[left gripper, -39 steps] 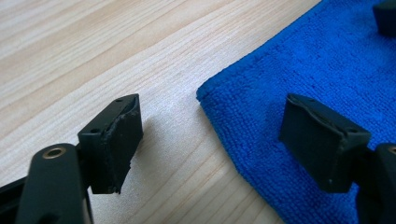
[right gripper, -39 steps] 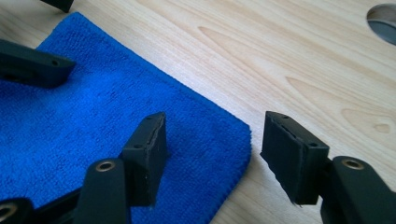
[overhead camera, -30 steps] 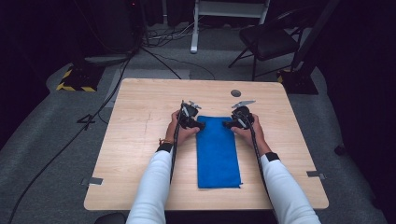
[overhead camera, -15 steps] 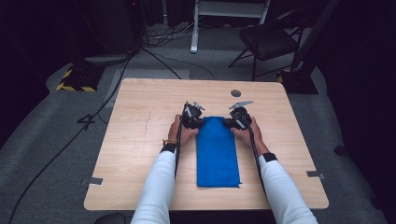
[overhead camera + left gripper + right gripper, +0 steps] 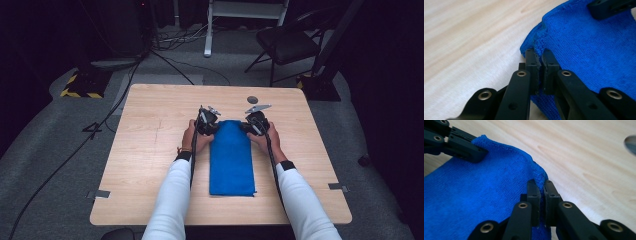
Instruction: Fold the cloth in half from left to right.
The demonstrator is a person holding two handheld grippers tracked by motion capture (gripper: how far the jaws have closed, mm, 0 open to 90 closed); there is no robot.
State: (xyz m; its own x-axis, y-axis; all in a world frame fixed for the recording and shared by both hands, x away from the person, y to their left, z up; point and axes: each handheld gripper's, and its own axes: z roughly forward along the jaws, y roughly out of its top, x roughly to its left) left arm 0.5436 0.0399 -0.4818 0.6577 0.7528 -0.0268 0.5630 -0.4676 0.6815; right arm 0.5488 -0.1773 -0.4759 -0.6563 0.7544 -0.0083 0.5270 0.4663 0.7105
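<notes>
At the far end of the blue cloth (image 5: 231,157), both grippers, left (image 5: 539,56) and right (image 5: 539,185), are pinching its two corners; its long side is pointing toward the person.

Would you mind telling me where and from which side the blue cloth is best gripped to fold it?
Grip the blue cloth at its two far corners, coming in from each long side. It lies flat, so only its edges offer purchase; the left gripper and right gripper already pinch there.
</notes>
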